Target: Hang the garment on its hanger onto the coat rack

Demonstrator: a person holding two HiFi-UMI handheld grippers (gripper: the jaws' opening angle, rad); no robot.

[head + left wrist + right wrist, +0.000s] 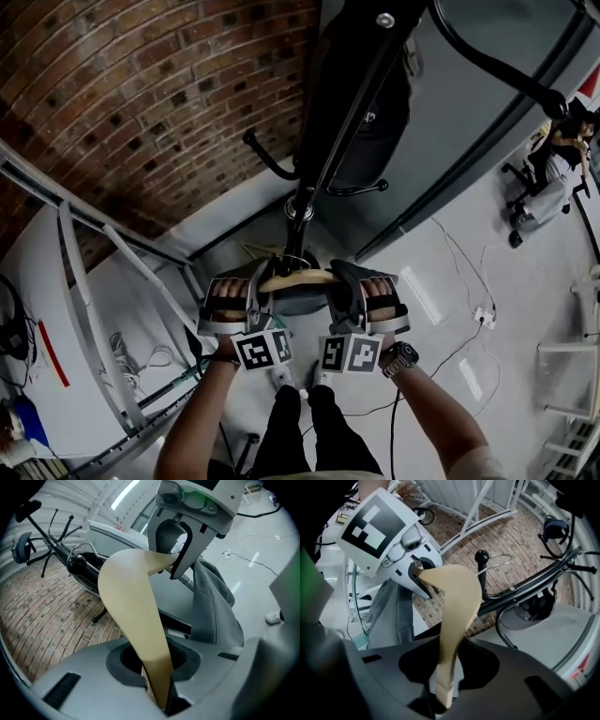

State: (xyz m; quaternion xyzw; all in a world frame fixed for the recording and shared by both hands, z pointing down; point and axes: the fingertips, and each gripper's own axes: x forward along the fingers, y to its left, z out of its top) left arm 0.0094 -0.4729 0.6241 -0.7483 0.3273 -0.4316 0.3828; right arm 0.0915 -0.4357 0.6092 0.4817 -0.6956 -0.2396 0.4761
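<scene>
Hanger [300, 278]: smooth pale wood, flat curved bar, held level at mid-frame of the head view, just in front of the coat rack [347, 122] pole and not hooked on it. Left gripper [261, 281] is clamped on one end of the hanger and right gripper [342, 281] on the other. In the left gripper view the bar end [131, 597] is wedged between the jaws at bottom centre; the same is seen in the right gripper view [459, 602]. The garment [213, 602] is soft grey cloth, seen hanging in folds right of centre in the left gripper view, beside the hanger's far end. The rack is a thin black metal tube with curved, ball-tipped hooks, set before a rough red brick wall [141, 94] at upper left.
</scene>
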